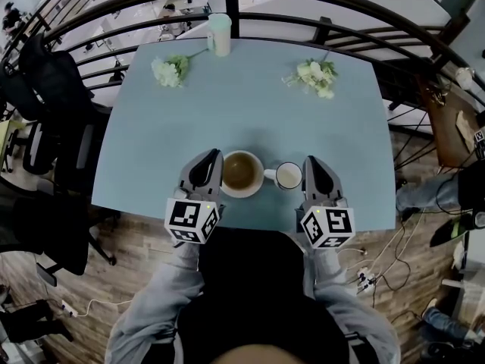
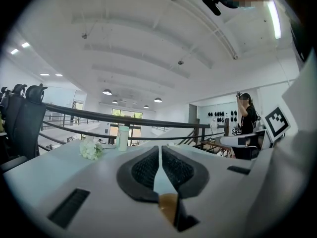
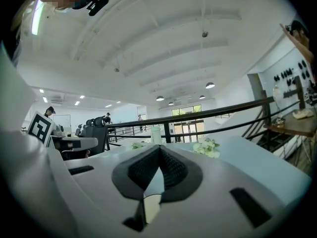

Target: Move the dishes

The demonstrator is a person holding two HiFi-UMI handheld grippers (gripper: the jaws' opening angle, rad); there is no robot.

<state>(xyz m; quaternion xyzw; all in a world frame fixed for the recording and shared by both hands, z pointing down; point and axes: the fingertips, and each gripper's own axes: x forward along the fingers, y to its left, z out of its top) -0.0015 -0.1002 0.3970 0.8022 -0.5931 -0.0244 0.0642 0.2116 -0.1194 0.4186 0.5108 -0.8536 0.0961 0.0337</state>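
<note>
A cream bowl point(image 1: 242, 174) with a brown inside sits near the table's front edge. Just right of it stands a small white mug point(image 1: 289, 176), its handle toward the bowl. My left gripper point(image 1: 215, 156) lies level just left of the bowl, its jaws together with nothing between them. My right gripper point(image 1: 311, 160) rests just right of the mug, also shut and empty. In the left gripper view, the left gripper point(image 2: 160, 148) has its dark ribbed pads meeting at the tips. The right gripper view shows the right gripper point(image 3: 159, 148) the same way. Neither gripper view shows the bowl or the mug.
The light blue table point(image 1: 242, 120) carries a tall pale green cup point(image 1: 219, 34) at the far edge and white flower bunches at far left point(image 1: 170, 70) and far right point(image 1: 313, 75). A dark railing point(image 1: 250, 6) runs behind. Black office chairs point(image 1: 53, 105) stand to the left.
</note>
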